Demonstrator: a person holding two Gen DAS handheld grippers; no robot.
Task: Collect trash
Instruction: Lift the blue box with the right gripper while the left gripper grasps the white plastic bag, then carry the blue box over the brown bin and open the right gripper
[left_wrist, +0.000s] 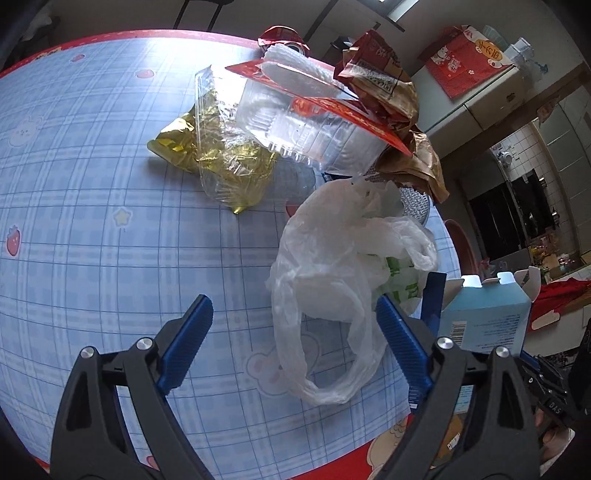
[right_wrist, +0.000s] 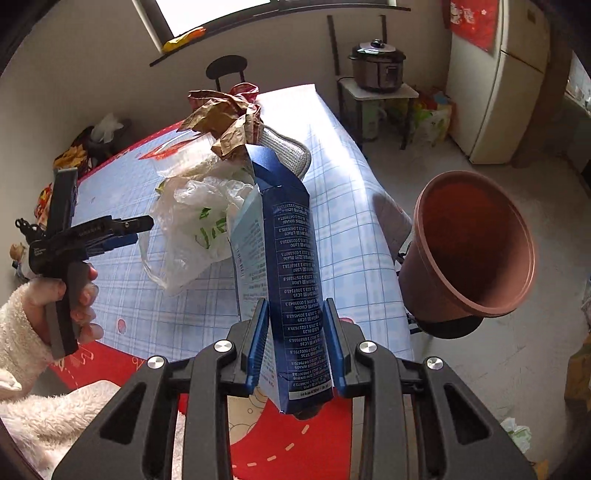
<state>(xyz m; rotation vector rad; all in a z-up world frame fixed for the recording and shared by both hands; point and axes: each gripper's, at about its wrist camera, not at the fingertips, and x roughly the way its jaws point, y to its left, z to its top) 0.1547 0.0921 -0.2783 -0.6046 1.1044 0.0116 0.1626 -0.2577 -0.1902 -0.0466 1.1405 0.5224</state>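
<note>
Between the right gripper's (right_wrist: 295, 332) clenched blue pads stands a flattened blue carton (right_wrist: 291, 266), lifted clear of the table (right_wrist: 347, 206) near its right edge, with a brown pot (right_wrist: 469, 251) just beyond that edge. Left of it, the left gripper (left_wrist: 295, 314) gapes wide over a crumpled clear plastic bag (left_wrist: 332, 280), pads off it. Behind the bag crowd a clear container (left_wrist: 295, 122), gold wrapper (left_wrist: 221, 162) and brown paper (left_wrist: 391, 96); bare checked cloth lies open to the left.

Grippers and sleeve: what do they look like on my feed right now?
Both match: the left gripper and right gripper have black angular arms with silver rivets and blue ribbed pads. The left hand grips a grey handle and wears a fluffy white sleeve.
</note>
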